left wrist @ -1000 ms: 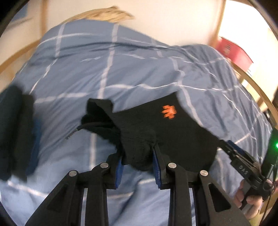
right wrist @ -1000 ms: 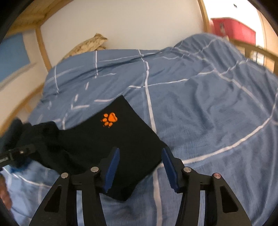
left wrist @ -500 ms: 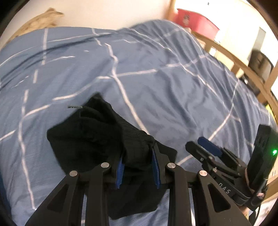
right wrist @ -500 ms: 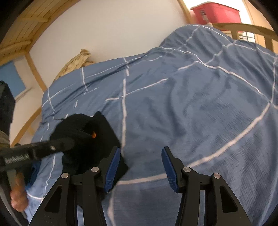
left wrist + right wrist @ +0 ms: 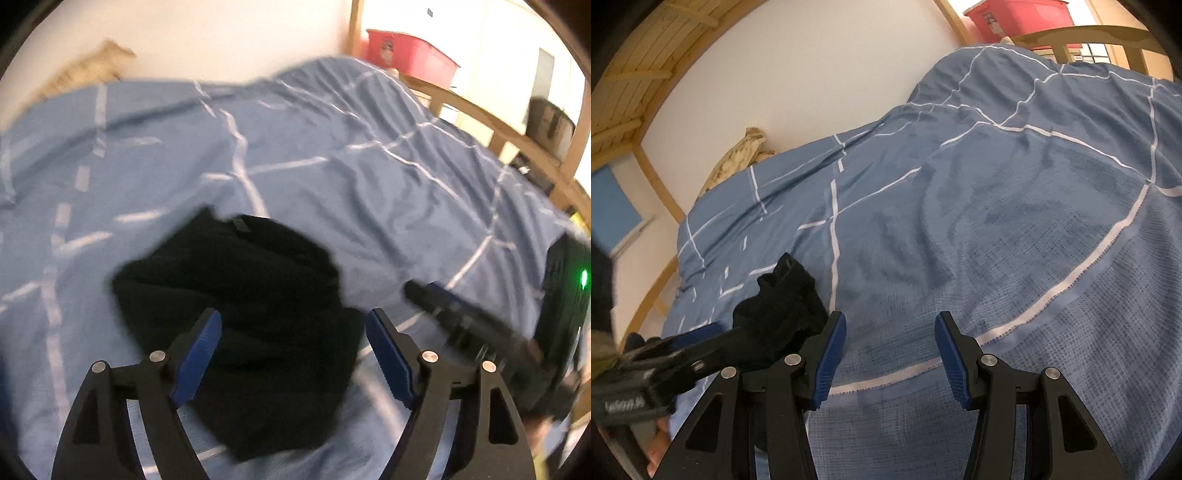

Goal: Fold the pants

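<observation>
Pants (image 5: 240,317) folded in a dark bundle on the near-left bed (image 5: 369,192). Left gripper (image 5: 293,354) jaws opening, clear of cloth — right gripper (image 5: 890,354) open, empty. Best to lift straight off, then smooth edges.

Both tongs look the same: matte black plastic frames with triangular cutouts, round silver screws at the pivots, and ribbed blue pads on the fingers (image 5: 197,354). The right tongs (image 5: 890,347) unit carries a black box (green light glowing on it).
</observation>
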`<state>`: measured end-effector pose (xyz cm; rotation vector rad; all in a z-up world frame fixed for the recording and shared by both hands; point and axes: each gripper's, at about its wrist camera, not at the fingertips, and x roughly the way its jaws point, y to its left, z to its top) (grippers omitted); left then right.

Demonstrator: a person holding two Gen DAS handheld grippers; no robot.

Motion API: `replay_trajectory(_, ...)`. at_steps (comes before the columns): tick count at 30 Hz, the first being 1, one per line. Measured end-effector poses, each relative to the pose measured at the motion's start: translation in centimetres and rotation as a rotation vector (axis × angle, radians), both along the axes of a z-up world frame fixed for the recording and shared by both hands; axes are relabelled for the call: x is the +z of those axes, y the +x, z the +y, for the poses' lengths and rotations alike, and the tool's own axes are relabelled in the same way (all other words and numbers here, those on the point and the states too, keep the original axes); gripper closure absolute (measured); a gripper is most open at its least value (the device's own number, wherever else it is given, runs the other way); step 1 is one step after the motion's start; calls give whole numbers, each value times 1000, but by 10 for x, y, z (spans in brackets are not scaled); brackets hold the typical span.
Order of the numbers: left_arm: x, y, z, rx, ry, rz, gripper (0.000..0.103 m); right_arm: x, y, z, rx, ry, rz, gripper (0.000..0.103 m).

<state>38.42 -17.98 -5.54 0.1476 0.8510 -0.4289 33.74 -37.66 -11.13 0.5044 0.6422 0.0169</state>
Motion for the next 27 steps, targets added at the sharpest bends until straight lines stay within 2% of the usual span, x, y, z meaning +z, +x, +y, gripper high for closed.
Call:
replay_trajectory(3,-3,-24,22,28,50,-80,23,3,0,7,35,-5,-12,51)
replay_trajectory(6,-19,-38,44,54,74,-110,23,10,-3,21,101,-28,-42,51)
replay_trajectory(10,-33,-45,66,96,46,-113,23,37,-6,53,201,-145,-81,51)
replay_trajectory(14,-30,-39,82,122,-14,-120,23,74,8,93,374,-325,-123,51)
replay_trajectory(17,-25,-29,87,130,-18,-136,23,83,49,120,532,-417,-51,51)
replay_trajectory(20,-19,-12,97,123,-41,-148,23,73,92,135,647,-421,34,51)
replay_trajectory(24,-24,5,112,123,-78,-130,23,52,130,139,680,-396,122,51)
replay_trajectory(27,-38,5,121,140,-108,-116,23,39,151,139,662,-389,174,51)
